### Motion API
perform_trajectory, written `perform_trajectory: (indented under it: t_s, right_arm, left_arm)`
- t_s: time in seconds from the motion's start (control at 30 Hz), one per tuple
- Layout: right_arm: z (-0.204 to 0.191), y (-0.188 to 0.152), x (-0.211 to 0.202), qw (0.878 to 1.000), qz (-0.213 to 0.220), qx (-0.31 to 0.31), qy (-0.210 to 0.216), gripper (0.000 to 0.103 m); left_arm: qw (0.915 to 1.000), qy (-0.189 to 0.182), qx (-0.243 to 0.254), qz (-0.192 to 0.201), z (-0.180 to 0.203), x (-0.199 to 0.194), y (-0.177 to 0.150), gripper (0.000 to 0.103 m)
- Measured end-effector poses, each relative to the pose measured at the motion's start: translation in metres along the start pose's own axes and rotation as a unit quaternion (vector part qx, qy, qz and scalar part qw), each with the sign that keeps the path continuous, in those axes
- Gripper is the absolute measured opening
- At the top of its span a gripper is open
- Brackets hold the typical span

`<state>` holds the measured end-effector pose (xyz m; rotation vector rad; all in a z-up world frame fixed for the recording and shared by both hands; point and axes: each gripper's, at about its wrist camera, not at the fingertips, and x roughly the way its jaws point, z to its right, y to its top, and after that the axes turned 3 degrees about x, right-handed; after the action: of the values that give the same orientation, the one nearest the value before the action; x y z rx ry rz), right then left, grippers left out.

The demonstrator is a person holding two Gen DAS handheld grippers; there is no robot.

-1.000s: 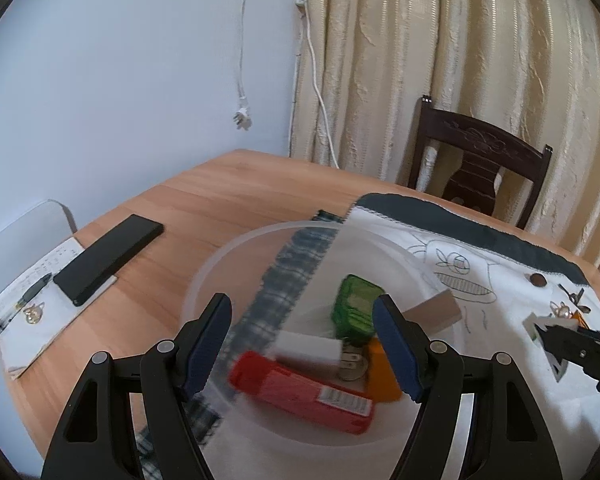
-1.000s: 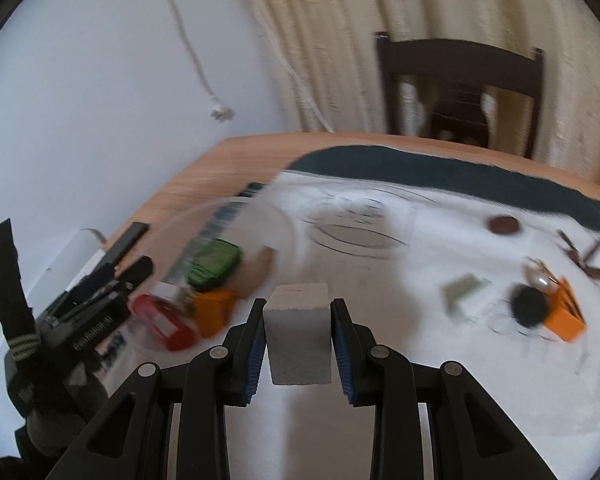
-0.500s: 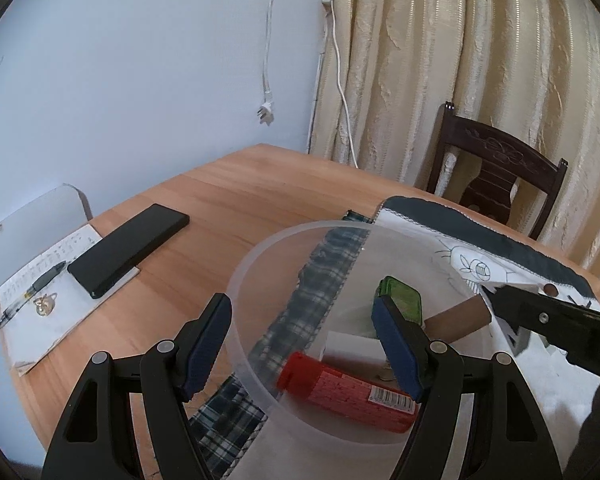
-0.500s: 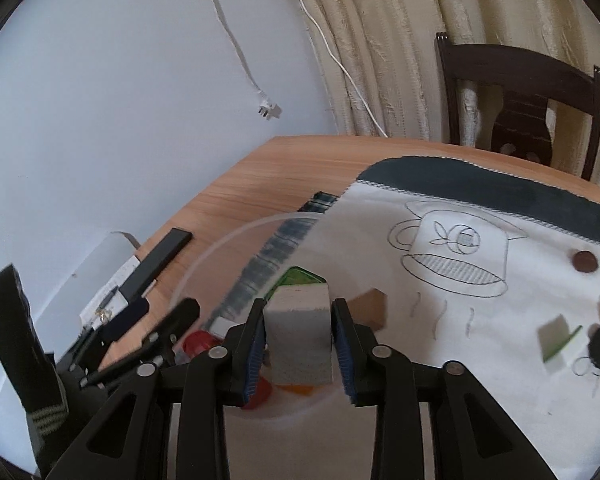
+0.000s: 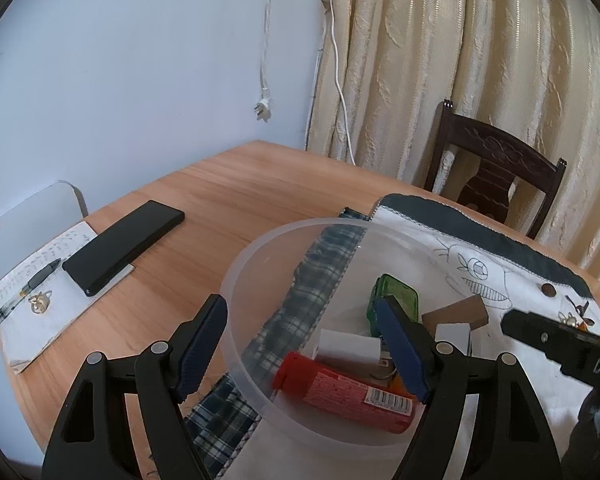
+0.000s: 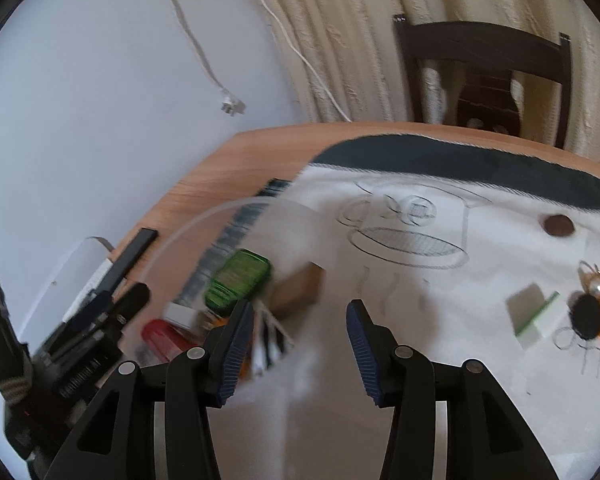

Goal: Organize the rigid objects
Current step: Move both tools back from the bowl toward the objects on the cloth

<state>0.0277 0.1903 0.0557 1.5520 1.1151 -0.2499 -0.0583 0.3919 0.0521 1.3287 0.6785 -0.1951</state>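
Translucent plastic bowl (image 5: pixel 236 280) sitting on the desk (image 5: pixel 228 184), holding white block (image 5: pixel 452 334) (beside red tube (image 5: pixel 348 392)); left gripper (image 5: pixel 300 356) straddling its rim, right gripper (image 6: pixel 300 344) hovering, fingers apart, empty.

Lighting: soft, even daylight; faint shadows. Left wrist view sharp; right wrist view motion-blurred. Fisheye edges bowed, corners black.
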Motion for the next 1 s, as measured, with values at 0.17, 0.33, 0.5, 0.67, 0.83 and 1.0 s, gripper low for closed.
perform_trajectory:
  t_s: [0.17, 0.33, 0.5, 0.67, 0.83, 1.0]
  right_arm:
    - [0.013, -0.011, -0.001, 1.0, -0.007, -0.004, -0.028, 0.052]
    - [0.031, -0.018, -0.007, 0.999, -0.008, 0.003, -0.05, 0.052]
    - [0.056, -0.024, -0.02, 0.997, -0.003, 0.021, -0.078, 0.052]
    - [0.085, -0.028, -0.034, 0.993, 0.004, 0.046, -0.108, 0.052]
    - [0.112, -0.031, -0.046, 0.989, 0.011, 0.064, -0.133, 0.052]
    - [0.134, -0.03, -0.056, 0.985, 0.02, 0.076, -0.155, 0.052]
  left_arm:
    - [1.0, -0.004, 0.008, -0.001, 0.009, 0.0, 0.0, 0.078]
    - [0.9998, -0.009, 0.016, -0.002, 0.016, -0.002, 0.001, 0.078]
    - [0.9994, -0.018, 0.028, -0.001, 0.028, -0.004, 0.003, 0.078]
    - [0.9986, -0.033, 0.042, -0.005, 0.043, -0.005, 0.002, 0.078]
    - [0.9972, -0.045, 0.06, -0.008, 0.061, -0.008, 0.001, 0.078]
    - [0.9948, -0.06, 0.082, -0.01, 0.079, -0.012, 0.001, 0.078]
